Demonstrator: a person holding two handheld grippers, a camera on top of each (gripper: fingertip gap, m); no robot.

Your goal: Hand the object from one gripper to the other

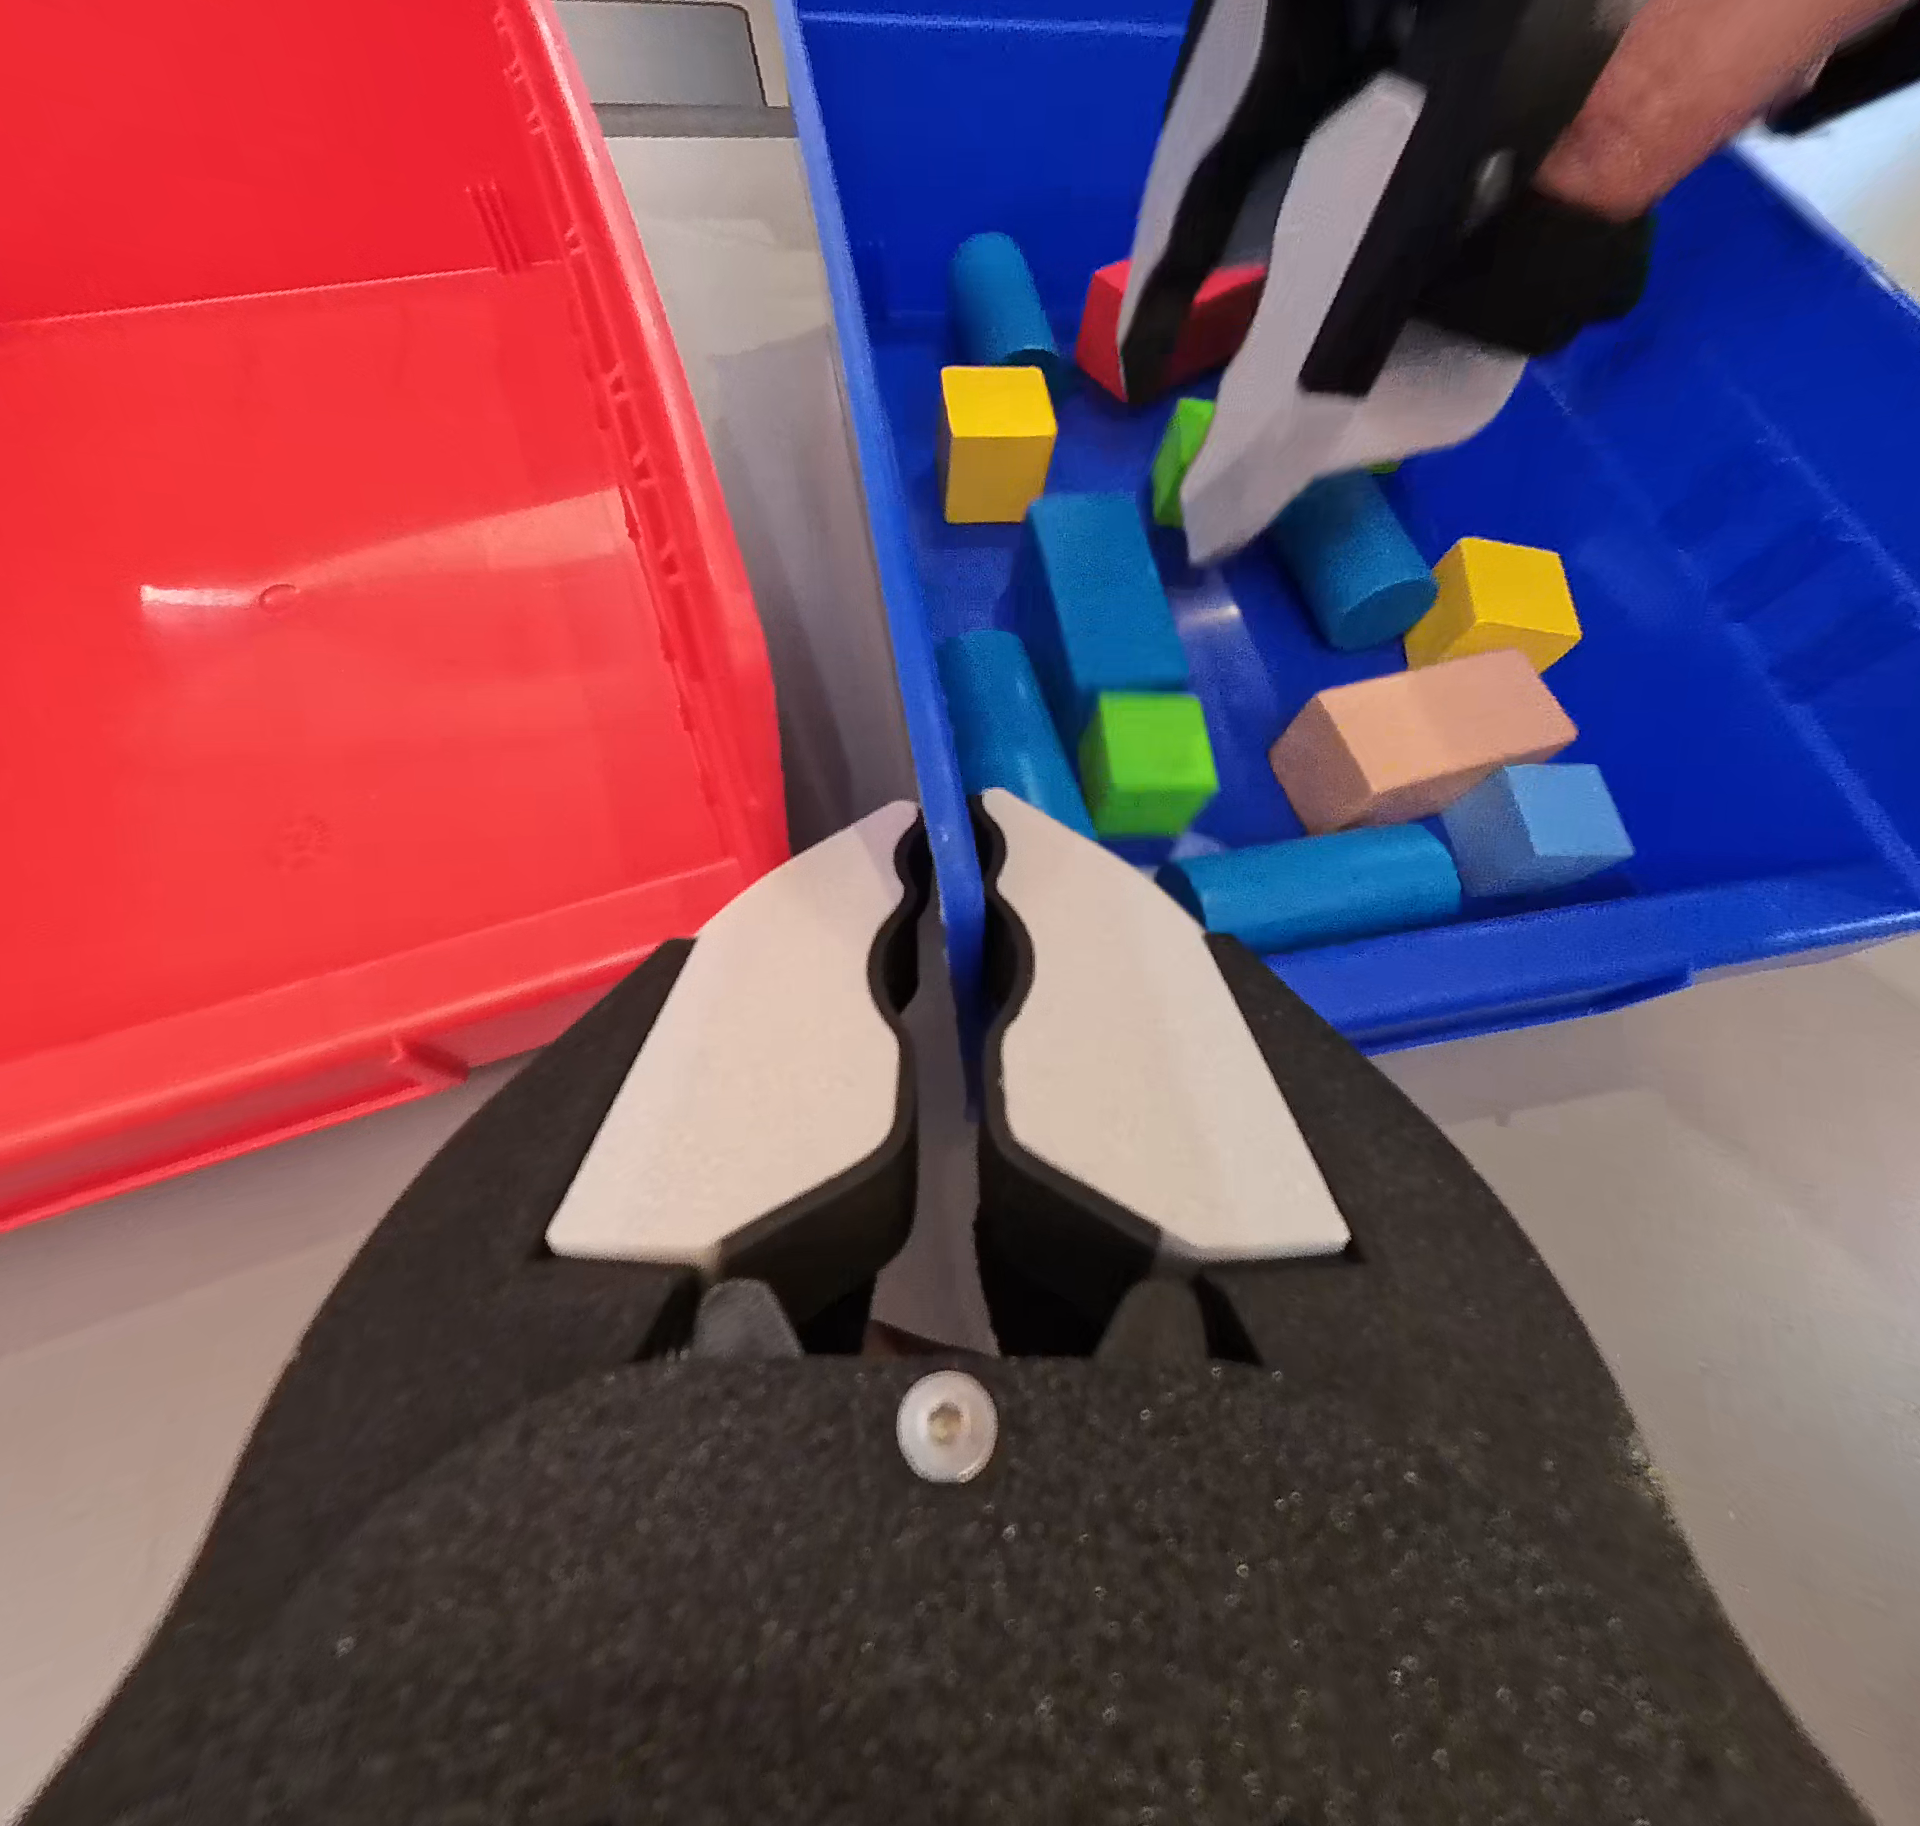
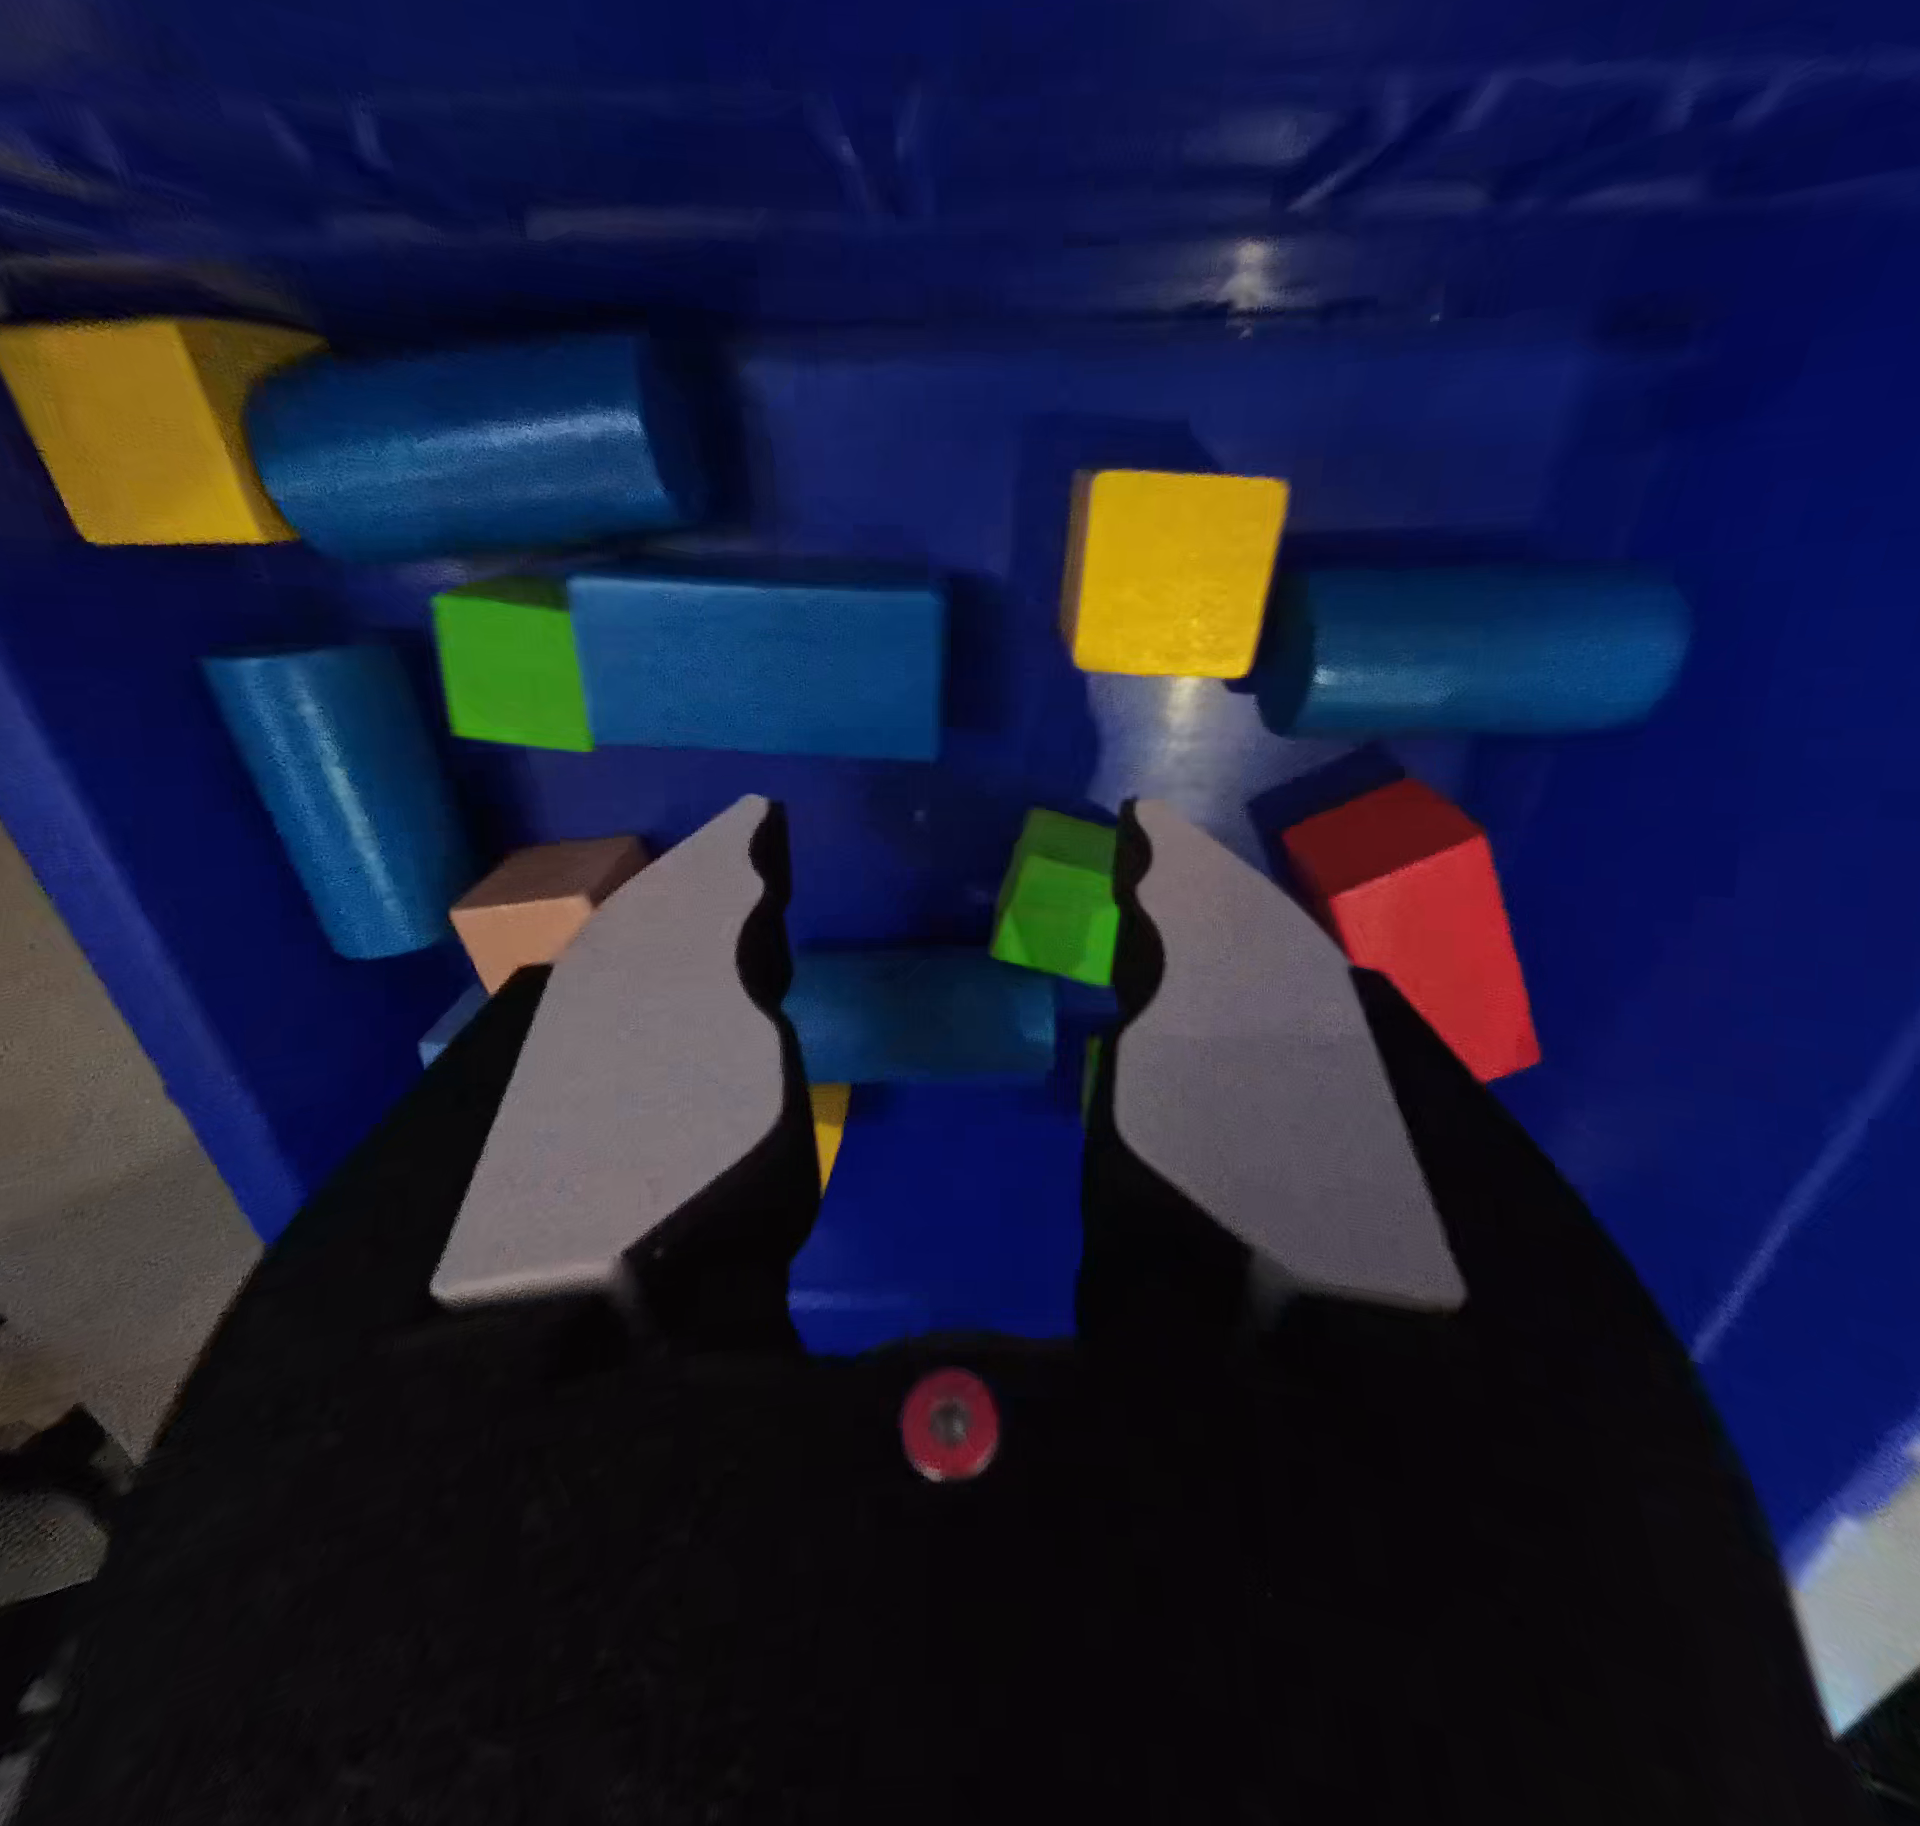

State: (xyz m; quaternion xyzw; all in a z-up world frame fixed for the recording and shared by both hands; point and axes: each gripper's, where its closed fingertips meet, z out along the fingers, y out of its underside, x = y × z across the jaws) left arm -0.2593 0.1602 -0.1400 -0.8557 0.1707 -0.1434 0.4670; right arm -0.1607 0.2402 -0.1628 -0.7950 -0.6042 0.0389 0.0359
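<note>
Several coloured wooden blocks lie in a blue bin (image 1: 1766, 550). My right gripper (image 2: 948, 820) is open and empty, pointing down into the bin. A small green block (image 2: 1055, 898) sits just inside its right finger, and a blue cylinder (image 2: 920, 1013) lies across the gap below. A red block (image 2: 1413, 924) lies just outside that finger. In the left wrist view the right gripper (image 1: 1172, 451) stands over the green block (image 1: 1179, 426) and the red block (image 1: 1205, 316). My left gripper (image 1: 951, 826) is shut and empty, over the blue bin's left wall near its front corner.
An empty red bin (image 1: 312, 529) stands left of the blue bin on a pale table (image 1: 1558, 1257). Yellow cubes (image 1: 995, 441), a blue bar (image 1: 1107, 597), a green cube (image 1: 1146, 760) and a tan block (image 1: 1418, 737) lie in the blue bin. A hand (image 1: 1704, 72) holds the right gripper.
</note>
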